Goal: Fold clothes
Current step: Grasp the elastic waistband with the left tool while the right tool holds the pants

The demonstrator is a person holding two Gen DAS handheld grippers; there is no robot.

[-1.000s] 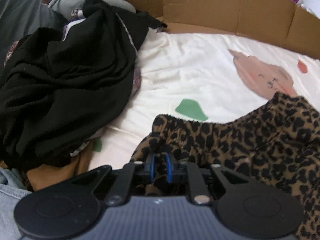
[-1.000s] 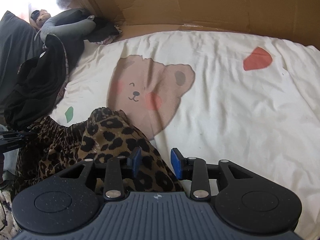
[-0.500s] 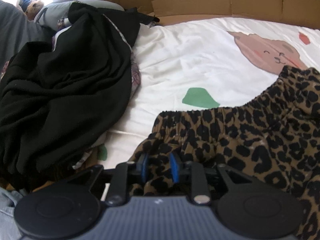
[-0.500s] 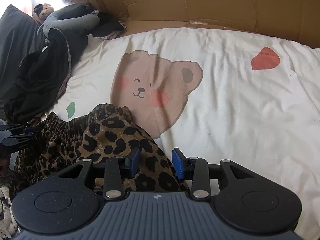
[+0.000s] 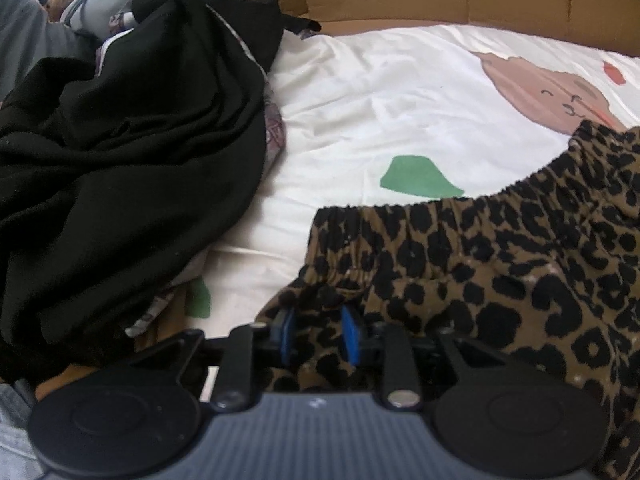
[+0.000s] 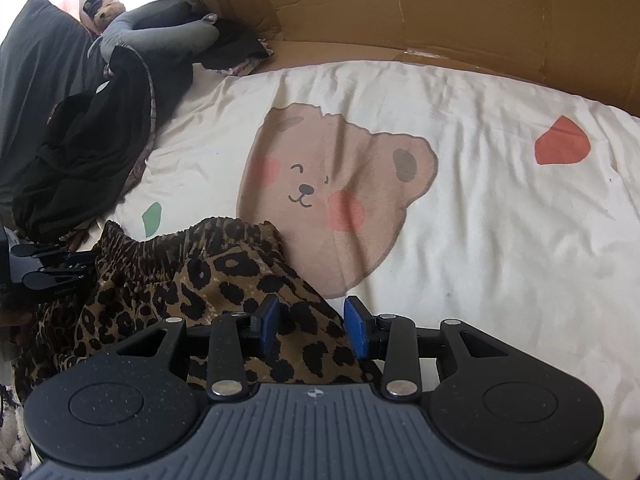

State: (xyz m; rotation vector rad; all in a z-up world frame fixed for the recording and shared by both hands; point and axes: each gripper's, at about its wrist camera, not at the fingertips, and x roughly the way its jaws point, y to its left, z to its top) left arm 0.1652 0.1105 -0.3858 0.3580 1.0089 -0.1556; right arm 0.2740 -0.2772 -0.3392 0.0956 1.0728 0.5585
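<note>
Leopard-print fabric, a brown and black garment with a gathered elastic waistband [image 5: 460, 248], fills the near edge of both my views, lying rumpled on the cream bedsheet with a printed bear face [image 6: 480, 220]. My left gripper [image 5: 316, 334] has just been opening its jaws; cloth sits bunched between the blue pads, but they look slack around it, released rather than pinching. My right gripper [image 6: 312, 326] stands parted over another fold of the same garment, pads clear of it. I judge this the laying-out step: the piece is down but not flat, so next I would regrip the waistband corners and spread it. Farther off lie a heap of black clothing [image 5: 132, 152], then the brown cardboard wall [image 6: 440, 20]. No brand, label or writing is readable anywhere.
</note>
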